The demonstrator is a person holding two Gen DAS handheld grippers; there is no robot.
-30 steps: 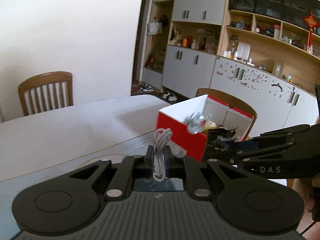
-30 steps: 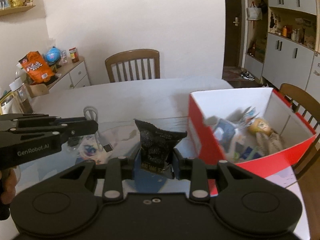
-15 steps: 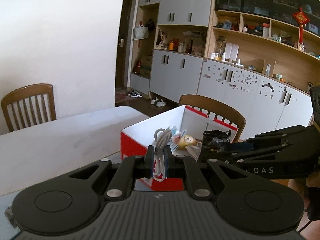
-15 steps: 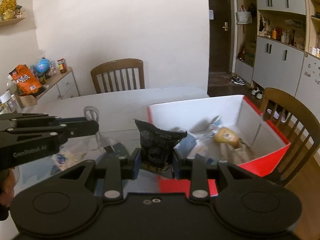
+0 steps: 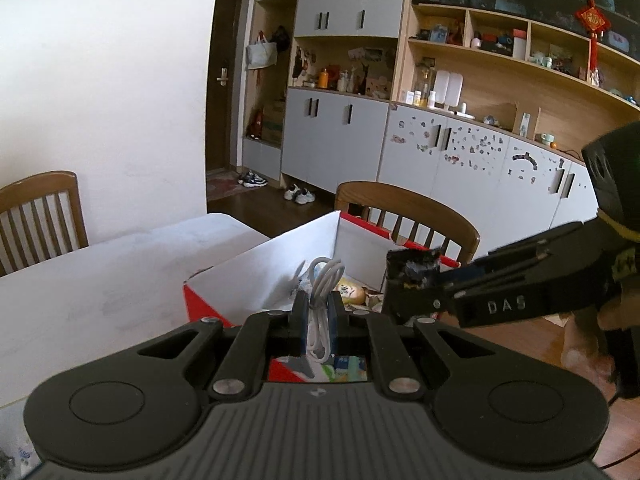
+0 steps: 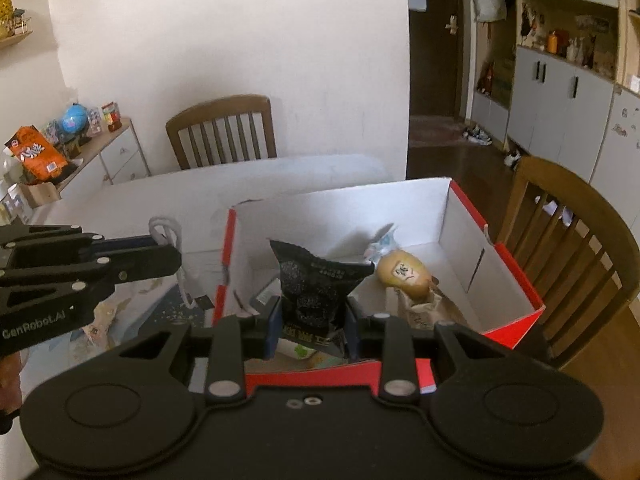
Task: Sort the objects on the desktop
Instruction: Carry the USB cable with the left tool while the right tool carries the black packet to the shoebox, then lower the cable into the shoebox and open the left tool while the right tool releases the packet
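My left gripper point(image 5: 317, 307) is shut on a coiled white cable point(image 5: 323, 280), held over the near edge of a red box with white inner walls point(image 5: 280, 268). My right gripper point(image 6: 311, 314) is shut on a black snack packet point(image 6: 316, 284) above the same red box point(image 6: 468, 236). In the right wrist view the left gripper point(image 6: 168, 258) comes in from the left with the white cable point(image 6: 168, 228) looped beside the box's left wall. In the left wrist view the right gripper point(image 5: 436, 292) reaches in from the right with the black packet point(image 5: 412, 276). Inside the box lie a yellowish wrapped item point(image 6: 404, 276) and other packets.
The box sits at the end of a white table point(image 6: 168, 192), with loose small items point(image 6: 100, 320) on the tabletop to its left. Wooden chairs stand behind the table point(image 6: 224, 128) and right of the box point(image 6: 576, 232). A side cabinet with snacks point(image 6: 36, 152) is far left.
Both grippers have carried their loads sideways toward the red box and now hang over it. The box fills more of both views. Both grips are unchanged.
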